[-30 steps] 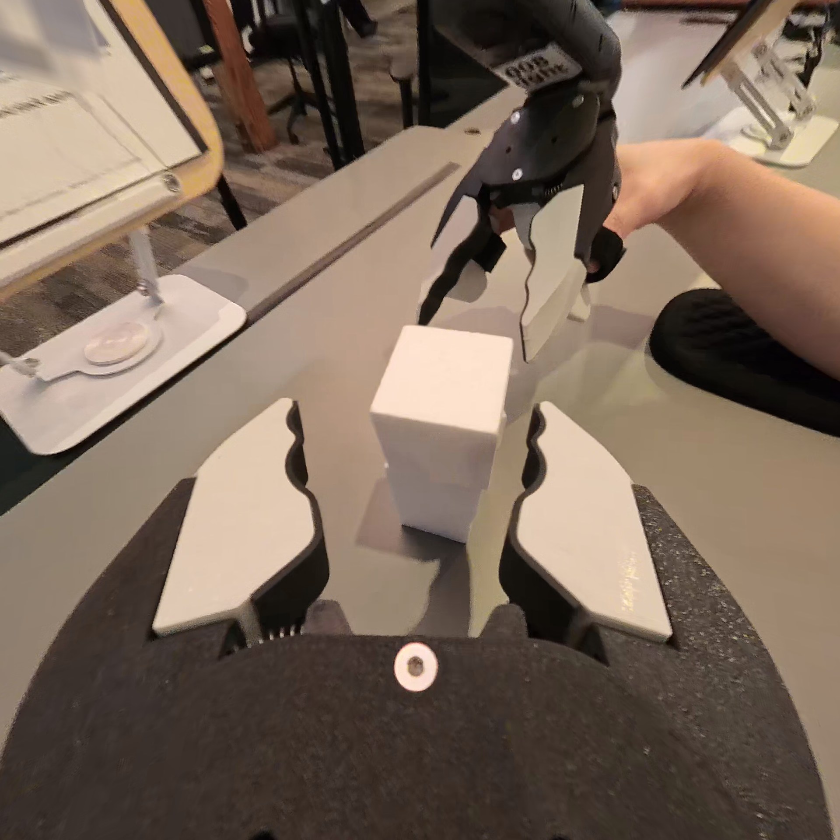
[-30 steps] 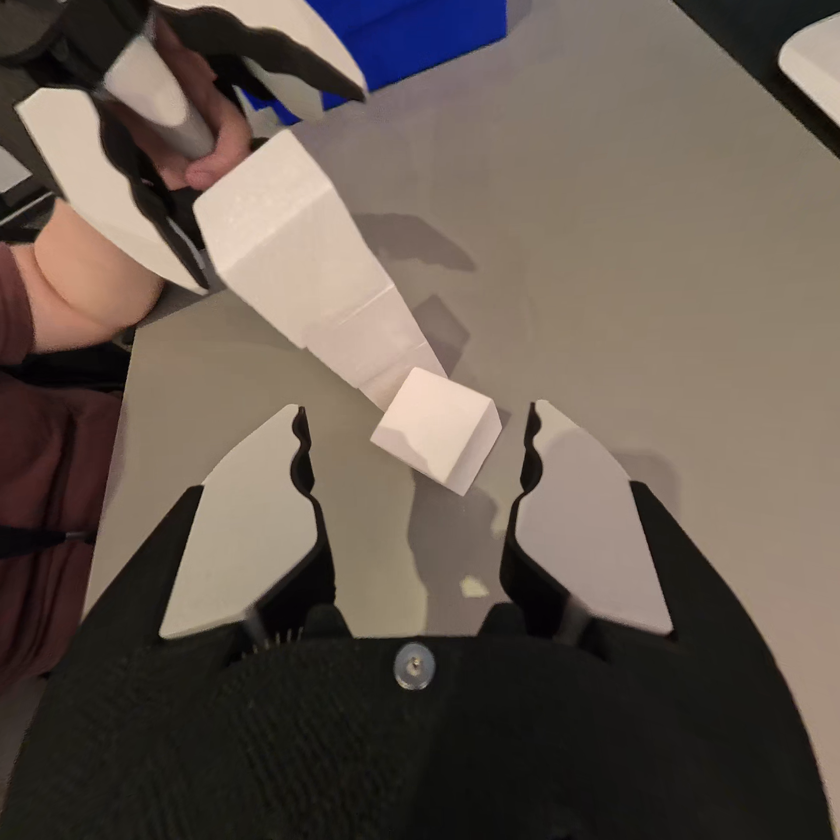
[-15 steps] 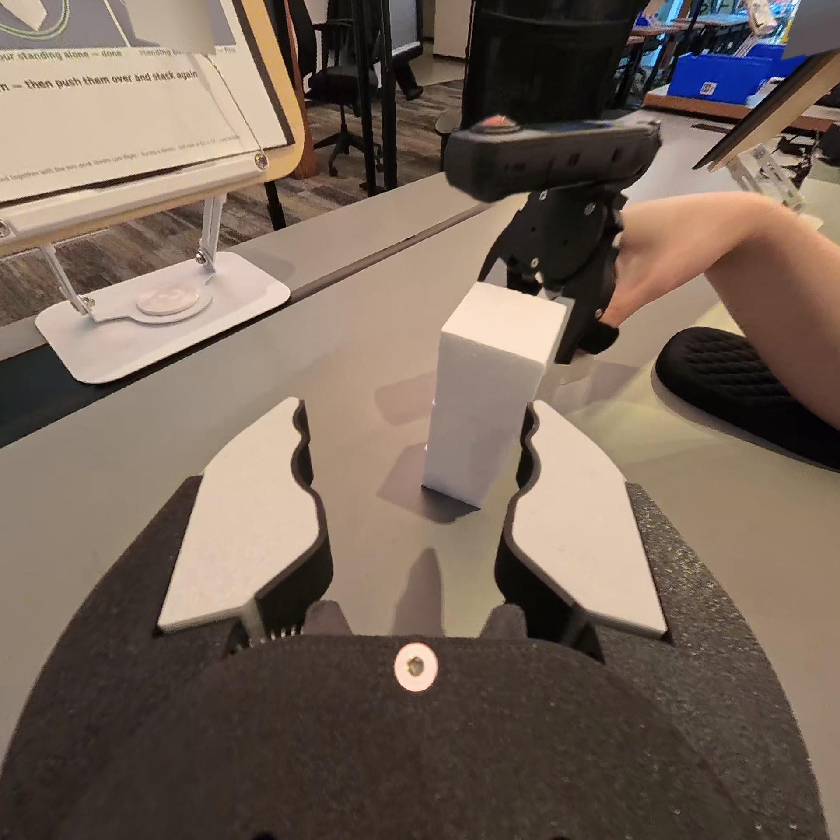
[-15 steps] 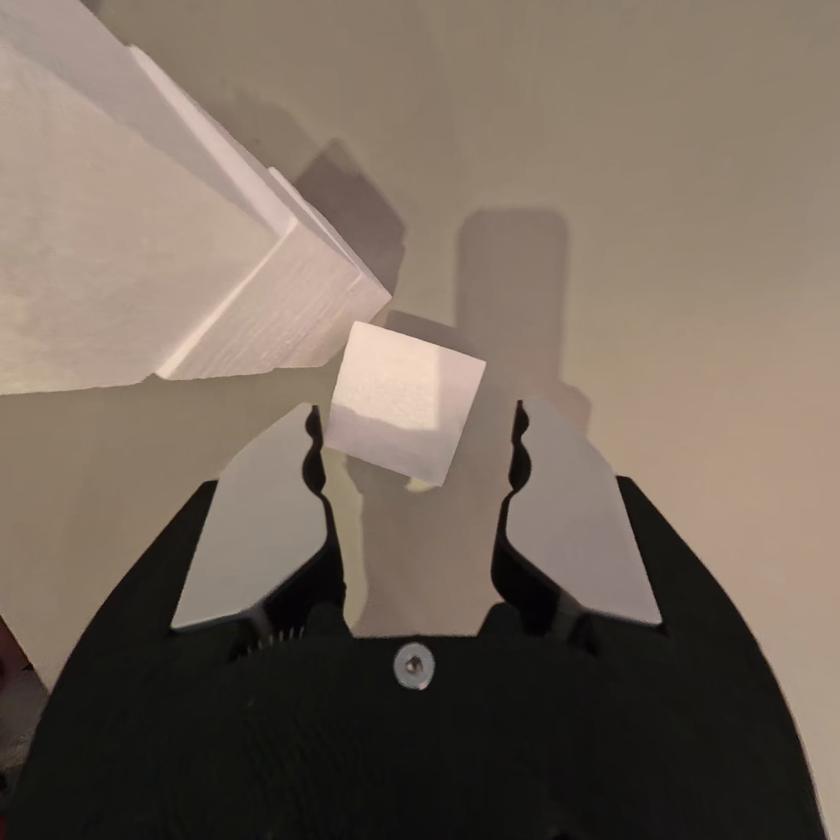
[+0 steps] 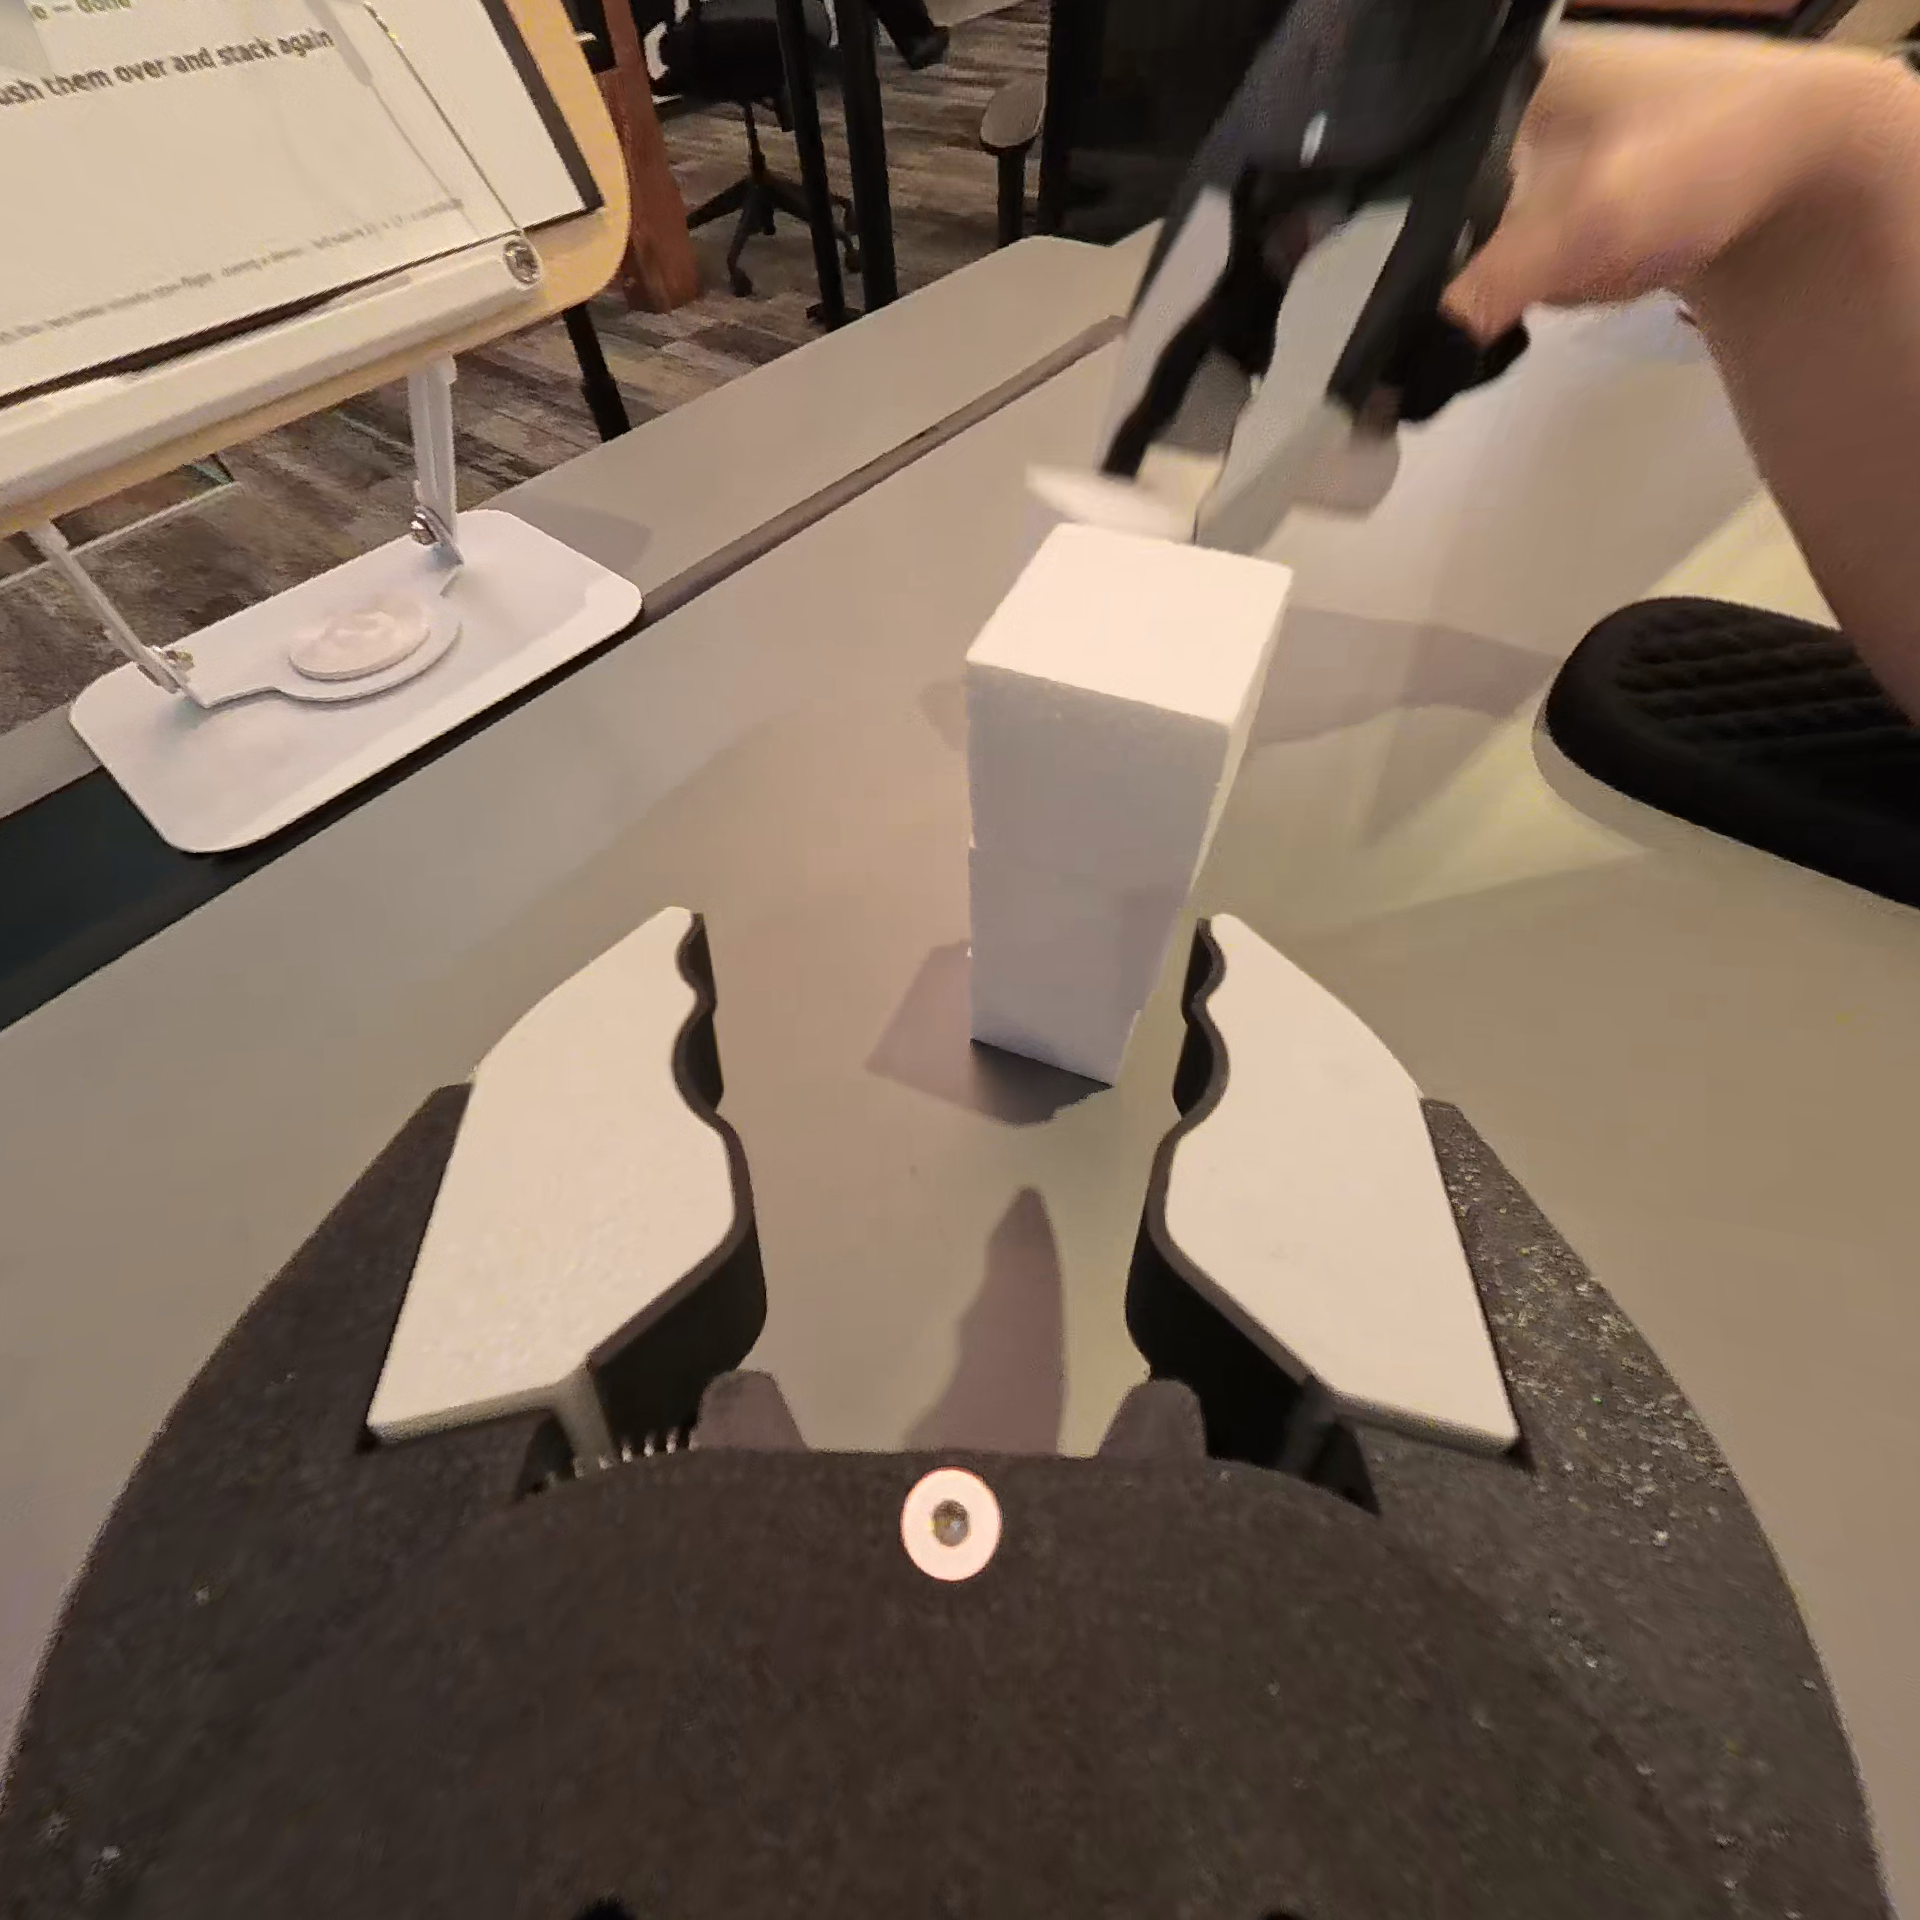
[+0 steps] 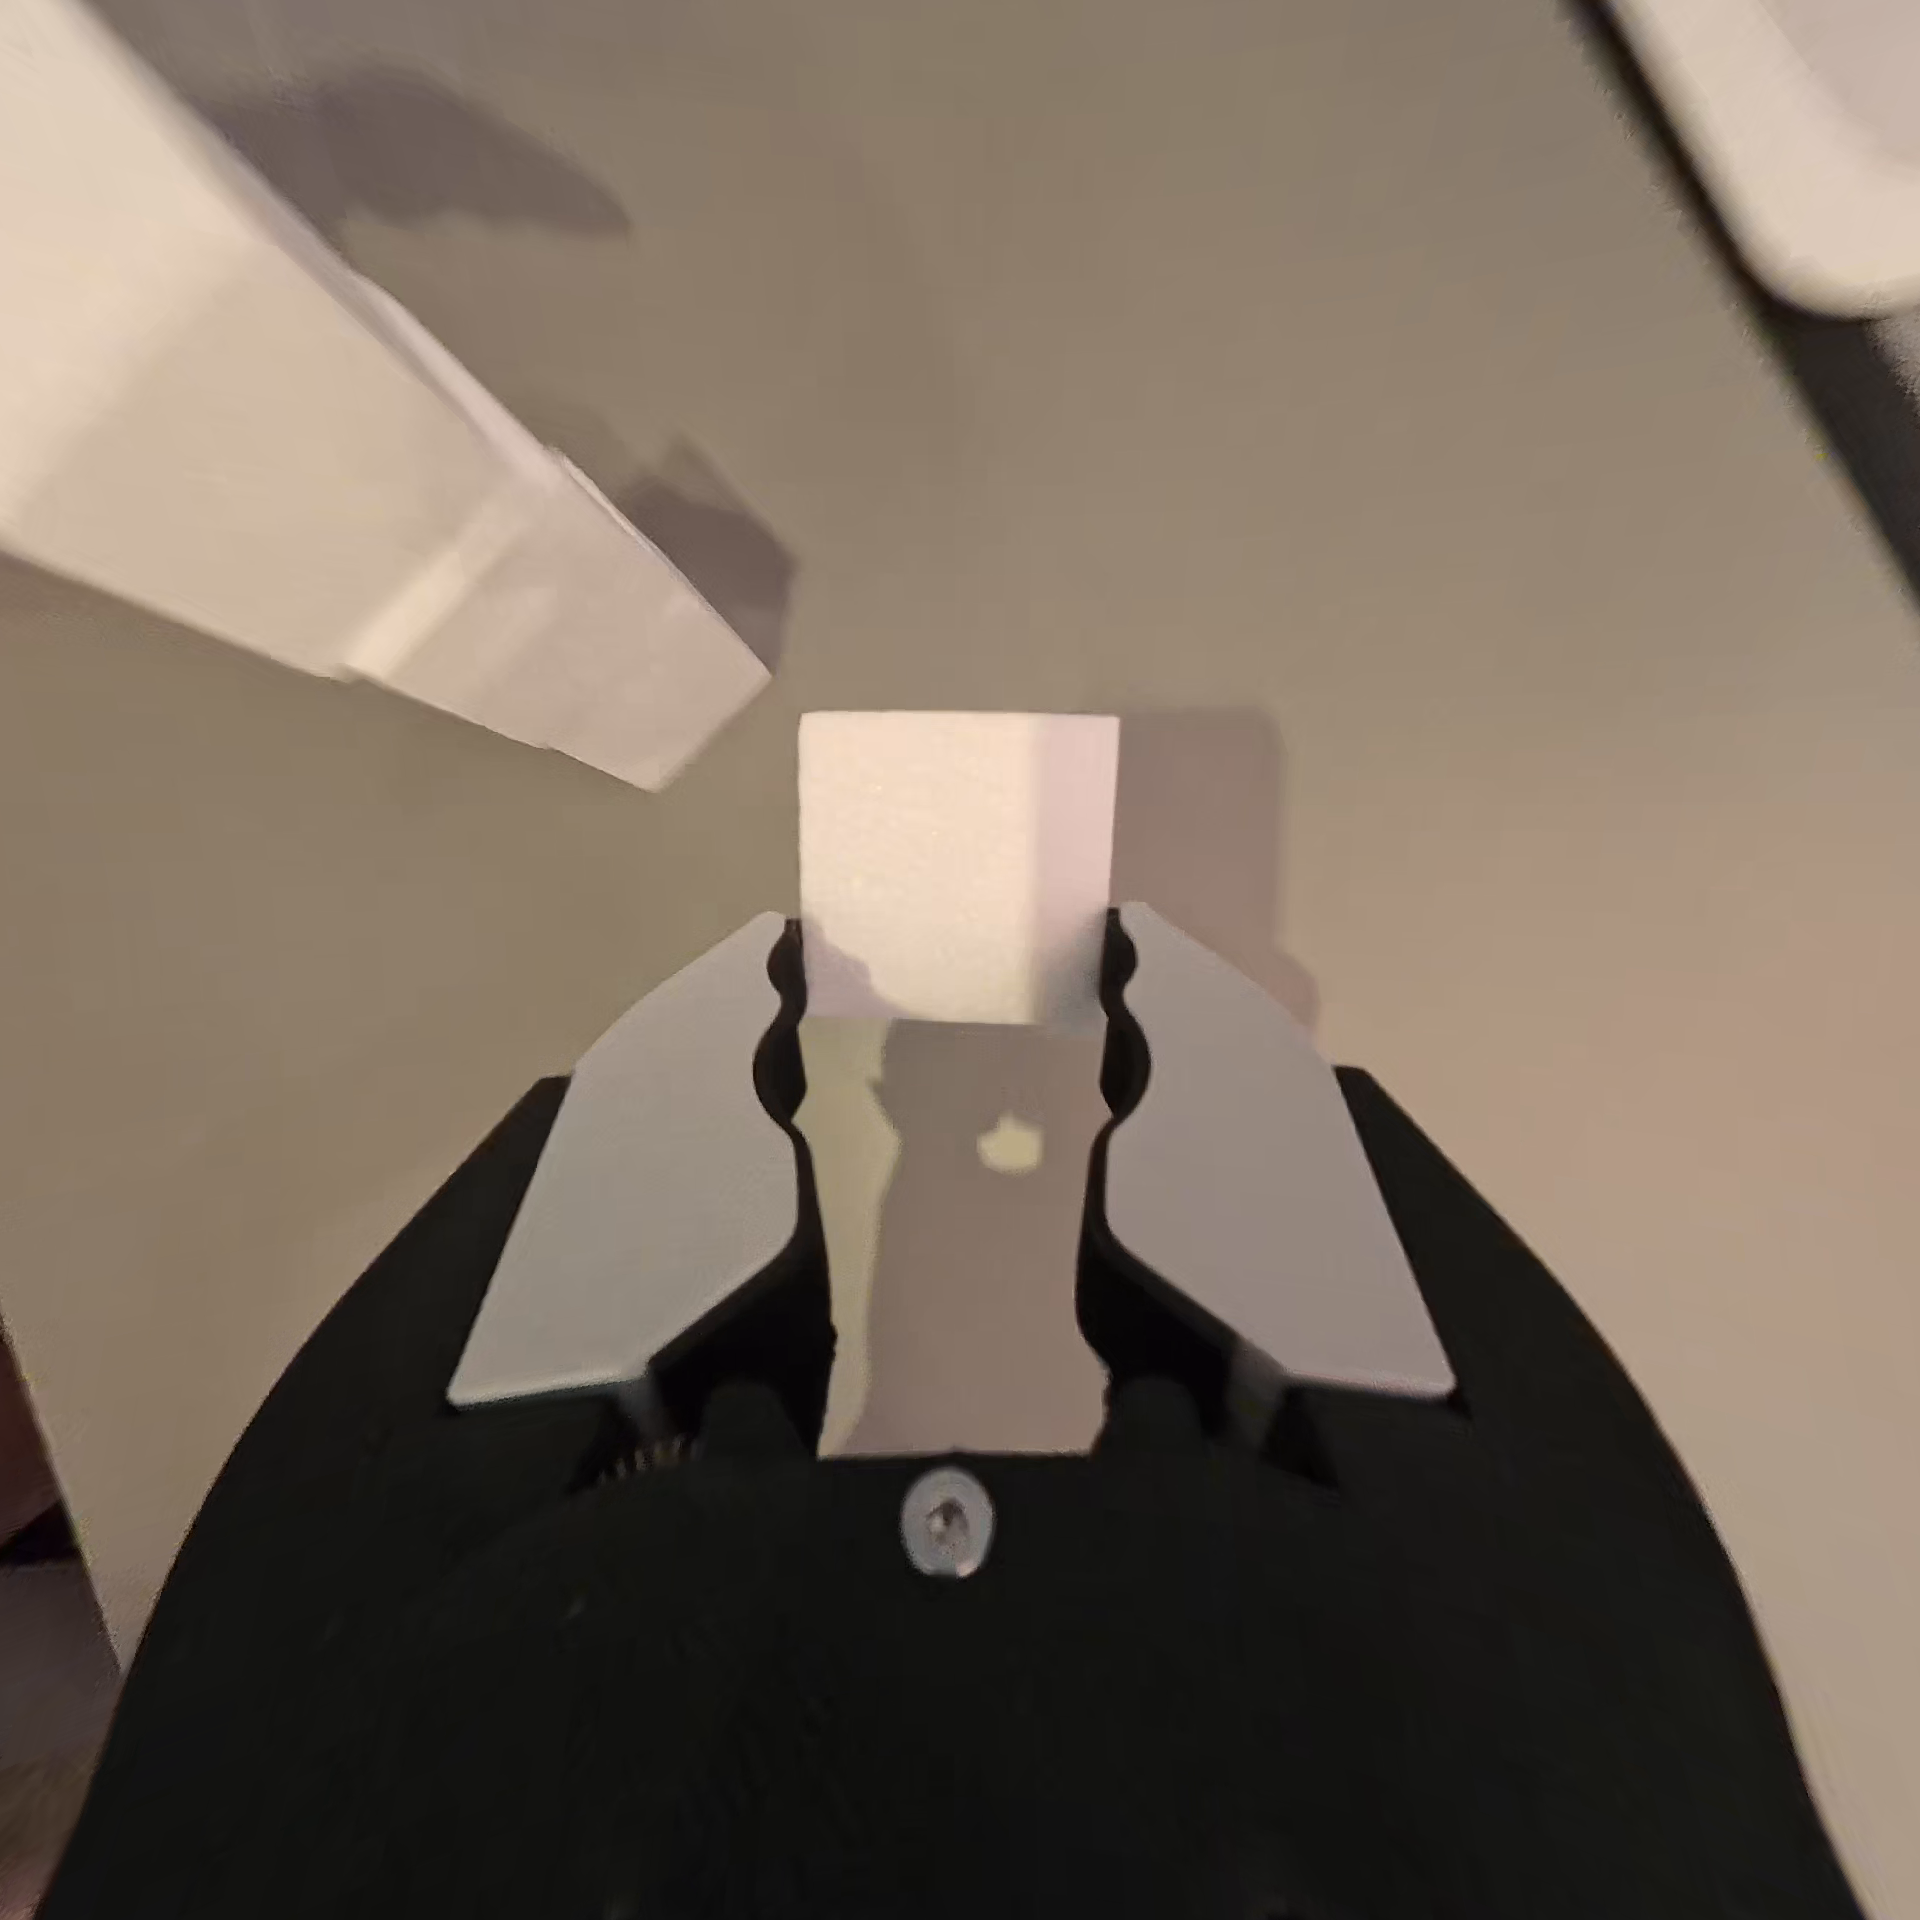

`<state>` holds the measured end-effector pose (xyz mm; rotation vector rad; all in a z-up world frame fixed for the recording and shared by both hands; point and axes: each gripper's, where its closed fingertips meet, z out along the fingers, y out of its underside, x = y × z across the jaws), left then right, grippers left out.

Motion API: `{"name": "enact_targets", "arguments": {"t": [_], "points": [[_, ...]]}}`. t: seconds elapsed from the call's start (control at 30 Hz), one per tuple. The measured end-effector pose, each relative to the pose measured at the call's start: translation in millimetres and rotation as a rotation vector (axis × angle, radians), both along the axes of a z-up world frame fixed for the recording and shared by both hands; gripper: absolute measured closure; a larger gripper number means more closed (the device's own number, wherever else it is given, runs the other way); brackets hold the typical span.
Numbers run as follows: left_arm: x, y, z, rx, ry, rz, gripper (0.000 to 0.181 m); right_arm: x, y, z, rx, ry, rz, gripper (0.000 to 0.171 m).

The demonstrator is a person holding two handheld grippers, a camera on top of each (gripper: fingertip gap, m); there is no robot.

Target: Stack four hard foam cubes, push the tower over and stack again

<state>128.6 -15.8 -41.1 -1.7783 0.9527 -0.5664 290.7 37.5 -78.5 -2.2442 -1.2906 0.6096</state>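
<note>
A tower of stacked white foam cubes (image 5: 1101,810) stands upright on the grey table (image 5: 468,1018); it looks three cubes high. My left gripper (image 5: 945,956) is open and empty, just short of the tower's base, not touching it. In the right wrist view the tower (image 6: 343,447) slants across the upper left. My right gripper (image 6: 951,930) is shut on a single white foam cube (image 6: 935,831), held at the fingertips beside the tower's foot. In the left wrist view the right gripper (image 5: 1184,488) is a blur behind the tower's top.
A document stand with a white base (image 5: 353,665) sits at the far left near the table's back edge. A black mesh pad (image 5: 1745,727) lies at the right under the person's forearm (image 5: 1714,208). Another white base (image 6: 1787,135) shows at the upper right.
My right gripper's jaws have closed from open onto the loose cube, which now sits square between the tips. My left gripper stays open near the tower.
</note>
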Motion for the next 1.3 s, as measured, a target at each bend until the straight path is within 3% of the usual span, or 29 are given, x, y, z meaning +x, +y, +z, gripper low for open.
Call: {"name": "enact_targets", "arguments": {"t": [0.13, 0.23, 0.37, 0.5, 0.87, 1.3], "points": [[2.0, -4.1, -8.1, -0.024, 0.043, -0.036, 0.093, -29.1, -19.9, 98.7, 0.225, 0.334, 0.144, 0.115], [-0.6, -2.0, -10.9, -0.031, 0.05, -0.039, 0.094, -55.5, -58.3, 133.4, 0.291, 0.358, 0.367, 0.115], [-0.4, -1.6, -3.3, -0.05, -0.011, -0.05, 0.096, -73.2, -67.7, 121.1, 0.257, 0.06, 0.564, 0.115], [-3.0, -2.5, -2.4, -0.048, -0.02, -0.047, 0.096, -84.8, -64.1, 112.4, 0.16, -0.082, 0.639, 0.115], [-4.5, -6.5, -6.8, -0.064, -0.012, -0.059, 0.096, -96.6, -53.9, 93.2, 0.093, -0.208, 0.671, 0.115], [2.2, -9.6, -13.7, -0.074, 0.033, -0.079, 0.097, -101.0, -55.0, 91.8, 0.043, -0.197, 0.655, 0.115]]}}
